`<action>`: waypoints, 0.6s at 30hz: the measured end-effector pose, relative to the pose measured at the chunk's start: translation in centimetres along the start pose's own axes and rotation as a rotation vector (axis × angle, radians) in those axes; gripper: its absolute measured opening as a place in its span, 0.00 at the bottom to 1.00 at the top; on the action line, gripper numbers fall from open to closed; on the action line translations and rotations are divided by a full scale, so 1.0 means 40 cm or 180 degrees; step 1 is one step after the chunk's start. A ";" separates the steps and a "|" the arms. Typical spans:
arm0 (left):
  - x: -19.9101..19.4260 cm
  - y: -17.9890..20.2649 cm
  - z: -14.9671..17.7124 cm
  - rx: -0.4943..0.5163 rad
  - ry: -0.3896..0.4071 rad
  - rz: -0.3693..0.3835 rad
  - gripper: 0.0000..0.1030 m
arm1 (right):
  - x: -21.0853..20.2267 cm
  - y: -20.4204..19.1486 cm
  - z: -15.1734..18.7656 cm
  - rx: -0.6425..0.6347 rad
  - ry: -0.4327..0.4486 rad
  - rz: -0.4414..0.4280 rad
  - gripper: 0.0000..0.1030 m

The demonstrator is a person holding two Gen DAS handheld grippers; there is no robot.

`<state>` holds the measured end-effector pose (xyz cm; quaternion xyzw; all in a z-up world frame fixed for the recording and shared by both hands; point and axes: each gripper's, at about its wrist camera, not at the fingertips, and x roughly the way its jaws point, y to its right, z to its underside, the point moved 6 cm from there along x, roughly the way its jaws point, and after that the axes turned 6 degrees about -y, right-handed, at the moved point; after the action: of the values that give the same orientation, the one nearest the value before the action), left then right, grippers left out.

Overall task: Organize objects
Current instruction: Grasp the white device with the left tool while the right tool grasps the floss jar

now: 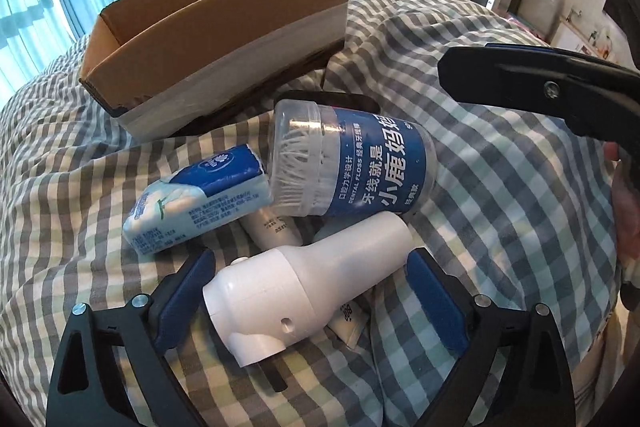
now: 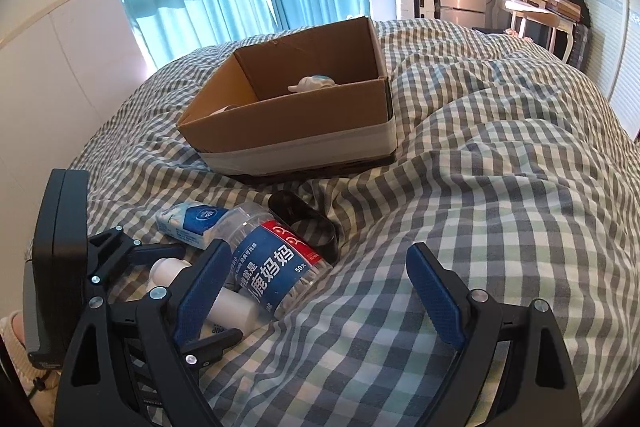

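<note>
A white plastic bottle-shaped device (image 1: pixel 288 291) lies on the checked bedspread between the open blue-padded fingers of my left gripper (image 1: pixel 310 291), which straddle it without closing. Behind it lie a blue-labelled dental floss jar (image 1: pixel 360 163), a blue tissue pack (image 1: pixel 196 199) and a white tube (image 1: pixel 272 227). My right gripper (image 2: pixel 316 291) is open and empty over the bedspread, right of the jar (image 2: pixel 276 267). A cardboard box (image 2: pixel 296 107) stands beyond, with a white-and-blue item (image 2: pixel 314 83) inside.
A black tray-like object (image 2: pixel 308 223) lies between the pile and the box. The checked duvet (image 2: pixel 500 187) is rumpled to the right. Curtains, a small fridge and a desk stand beyond the bed.
</note>
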<state>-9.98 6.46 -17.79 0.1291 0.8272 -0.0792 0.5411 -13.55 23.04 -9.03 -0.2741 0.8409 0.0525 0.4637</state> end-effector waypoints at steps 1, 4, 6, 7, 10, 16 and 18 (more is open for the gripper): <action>-0.004 0.000 0.007 0.0001 0.0017 -0.0009 0.90 | 0.001 0.000 0.001 0.0012 -0.0009 -0.0031 0.87; -0.021 0.008 0.023 0.0033 0.0061 0.0009 0.77 | 0.003 0.001 0.007 0.0029 -0.0019 -0.0037 0.87; -0.028 0.015 0.037 0.0053 0.0066 0.0043 0.68 | 0.007 0.003 0.009 0.0045 -0.0037 -0.0040 0.87; -0.031 0.018 0.042 0.0080 0.0063 0.0057 0.63 | 0.008 0.003 0.010 0.0047 -0.0039 -0.0039 0.87; -0.036 0.033 0.049 0.0168 0.0062 0.0047 0.56 | 0.010 0.003 0.012 0.0054 -0.0039 -0.0038 0.87; -0.061 0.017 0.058 -0.0034 0.0103 0.0099 0.54 | 0.011 0.009 0.014 0.0077 -0.0033 -0.0038 0.87; -0.081 0.003 0.070 -0.0160 0.0146 0.0124 0.54 | 0.011 0.012 0.013 0.0089 -0.0020 -0.0042 0.87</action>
<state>-6.23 5.42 -15.94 0.1333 0.8385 -0.0448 0.5264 -13.60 23.43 -9.76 -0.2730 0.8382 0.0386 0.4705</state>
